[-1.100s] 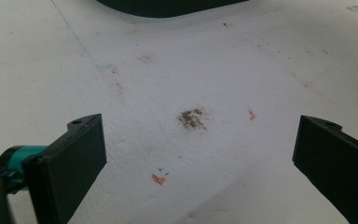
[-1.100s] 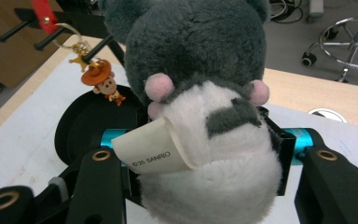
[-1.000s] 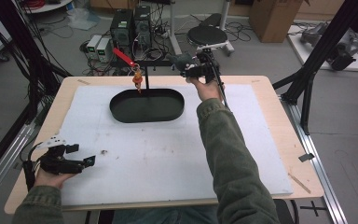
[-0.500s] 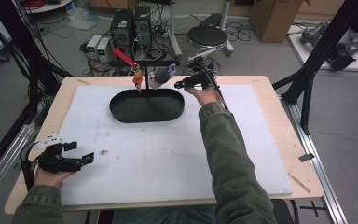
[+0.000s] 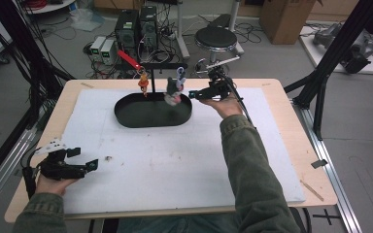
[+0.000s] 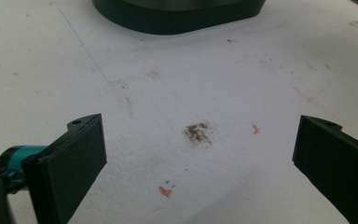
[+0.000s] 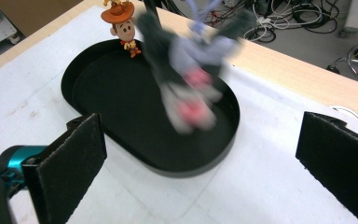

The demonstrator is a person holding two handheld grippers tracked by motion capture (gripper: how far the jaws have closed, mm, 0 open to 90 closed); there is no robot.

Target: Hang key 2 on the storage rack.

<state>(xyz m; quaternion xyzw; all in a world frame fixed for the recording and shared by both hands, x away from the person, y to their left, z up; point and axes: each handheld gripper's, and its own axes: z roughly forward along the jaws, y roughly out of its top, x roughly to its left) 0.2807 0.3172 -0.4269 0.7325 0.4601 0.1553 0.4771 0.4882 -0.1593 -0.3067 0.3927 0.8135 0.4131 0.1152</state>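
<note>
While swinging blurred from the rack above the black tray (image 5: 126, 116), grey plush toy (image 5: 174, 90) freed: right tongs (image 5: 192, 94) just sprung wide, nothing between (hanging apparently done). Left tongs (image 5: 93, 164) wide, idle on desk (image 5: 281, 97).

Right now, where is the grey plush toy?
In the high view the grey plush toy hangs over the black oval tray's right end, right of the cowboy figure.

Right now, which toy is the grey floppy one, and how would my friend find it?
Find the black oval tray at the far middle of the white table mat. Two small toys hang above it. The grey plush toy dangles over the tray's right end, near the right gripper; its neighbour is a cowboy figure with an orange hat.
</note>
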